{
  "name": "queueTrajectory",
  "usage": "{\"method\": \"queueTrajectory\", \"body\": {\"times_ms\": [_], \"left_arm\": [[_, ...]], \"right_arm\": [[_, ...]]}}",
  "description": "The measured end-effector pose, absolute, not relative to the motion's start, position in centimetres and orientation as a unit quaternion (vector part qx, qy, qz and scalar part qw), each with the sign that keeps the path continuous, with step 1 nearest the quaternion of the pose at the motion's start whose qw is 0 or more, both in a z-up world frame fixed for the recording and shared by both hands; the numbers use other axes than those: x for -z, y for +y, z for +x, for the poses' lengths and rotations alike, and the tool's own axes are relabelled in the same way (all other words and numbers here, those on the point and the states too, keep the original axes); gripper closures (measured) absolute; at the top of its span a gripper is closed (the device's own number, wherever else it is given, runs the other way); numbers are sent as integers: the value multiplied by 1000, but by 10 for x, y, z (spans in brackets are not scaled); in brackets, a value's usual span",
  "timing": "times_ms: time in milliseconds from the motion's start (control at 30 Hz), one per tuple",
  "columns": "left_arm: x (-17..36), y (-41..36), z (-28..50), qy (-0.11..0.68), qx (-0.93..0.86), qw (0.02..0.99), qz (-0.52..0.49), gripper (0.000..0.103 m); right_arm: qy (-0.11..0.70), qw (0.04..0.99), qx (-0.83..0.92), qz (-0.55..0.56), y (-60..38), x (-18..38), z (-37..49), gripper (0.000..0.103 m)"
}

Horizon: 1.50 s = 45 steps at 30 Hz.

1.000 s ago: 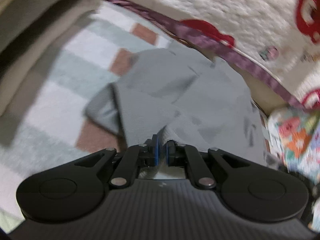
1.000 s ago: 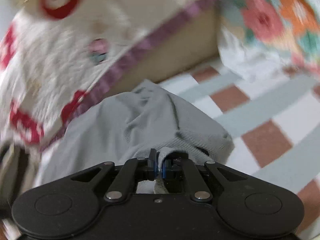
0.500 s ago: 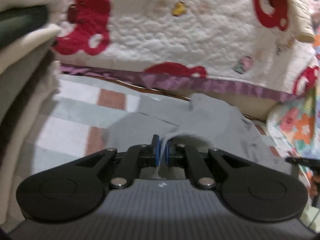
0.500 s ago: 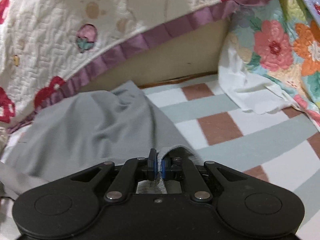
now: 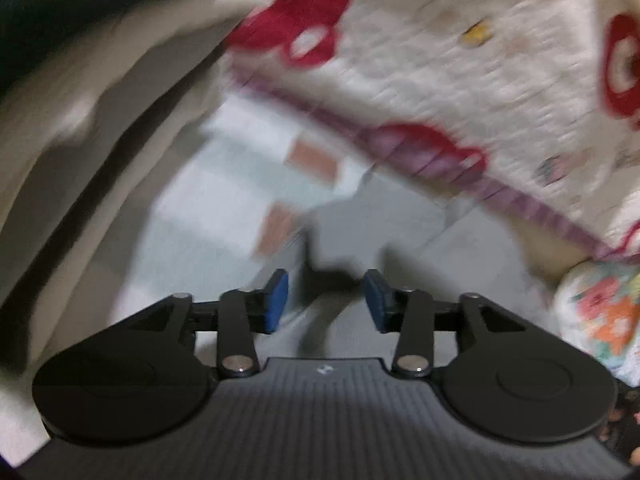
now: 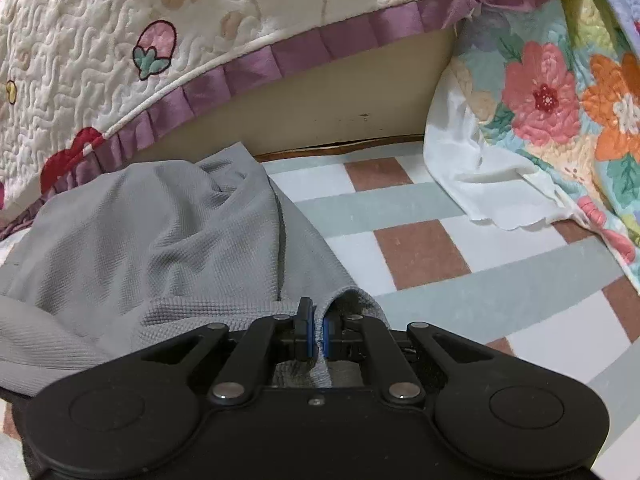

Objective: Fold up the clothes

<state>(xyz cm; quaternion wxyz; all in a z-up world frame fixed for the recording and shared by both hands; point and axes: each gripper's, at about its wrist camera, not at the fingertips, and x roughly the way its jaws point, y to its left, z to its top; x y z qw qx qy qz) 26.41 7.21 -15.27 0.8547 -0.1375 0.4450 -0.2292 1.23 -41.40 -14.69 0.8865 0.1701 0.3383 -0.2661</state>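
The grey garment lay rumpled on the checked mat, bunched up near the mat's far edge, where that edge met the beige base under the quilt. Its knit was a fine waffle weave, and a ribbed hem ran along its near side. In the left wrist view, which was badly blurred, the garment showed as a flat grey sheet spread over the mat.

The right gripper was clamped on a fold of the garment's near edge, its blue pads pressed tight with the cloth pinched between them and looping up over the right pad. The left gripper had just been opening: its blue pads stood well apart with nothing between them, and the garment lay below the gap, free of both pads.

The quilt, white with red shapes, a strawberry and a purple ruffle, hung over the mat's far edge. At the mat's right side lay a flowered quilt with a white cloth spilling from under it onto the mat. At the left of the left wrist view rose a blurred stack of cream and dark cloth.
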Motion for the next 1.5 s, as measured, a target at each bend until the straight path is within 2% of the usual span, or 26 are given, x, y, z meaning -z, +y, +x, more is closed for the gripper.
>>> {"method": "queueTrajectory", "body": {"times_ms": [133,400,500,567,600,633,667,700,767,800,833,933,1000,1100,1167,1200,1233,1267,1333,1367,1400,1500], "left_arm": [[149,59,255,434,283,847,-123,65],[163,19,250,461,294,837,-28,52],[170,21,256,475,297,826,-61,33],[174,22,259,481,293,823,-73,33],[175,22,259,481,288,825,-71,33],[176,20,258,481,292,824,-66,39],[175,18,254,480,300,822,-55,49],[173,16,250,480,308,820,-43,93],[161,11,237,456,334,825,-24,95],[153,9,230,436,350,829,-18,95],[144,7,223,415,363,834,-13,95],[128,5,217,376,390,840,-34,94],[130,3,222,379,397,834,-53,94],[143,-2,232,403,388,827,-57,92],[151,-6,236,414,377,827,-55,91],[154,-9,239,418,373,827,-55,85],[157,-10,241,421,367,827,-57,82],[158,-13,242,418,362,831,-52,82],[155,-18,240,400,351,846,-26,94],[150,-21,236,383,344,857,-3,95],[139,-23,228,349,338,874,24,95],[99,1,209,267,338,902,-13,95]], "right_arm": [[308,912,196,188,-406,130,-8,94],[309,908,153,237,-398,138,-26,91],[311,903,148,256,-395,145,-30,83],[312,899,140,273,-393,150,-33,72],[313,898,133,281,-391,152,-35,70],[313,898,126,283,-389,154,-35,70],[314,900,119,278,-386,155,-35,70],[314,902,112,274,-384,156,-34,70],[315,906,98,265,-379,158,-34,74],[310,911,93,256,-376,158,-34,87],[299,918,90,246,-373,155,-34,92],[282,926,94,232,-372,147,-35,92],[286,924,103,231,-374,145,-33,92],[299,913,112,255,-379,148,-34,87],[304,903,117,279,-381,154,-37,77],[308,898,121,291,-382,159,-39,65],[312,893,123,299,-381,165,-41,59],[317,889,125,305,-380,170,-41,59],[320,888,120,306,-377,176,-42,59],[320,889,116,305,-376,179,-42,66],[317,895,102,297,-374,178,-40,97],[282,920,50,266,-371,151,-26,95]]}}
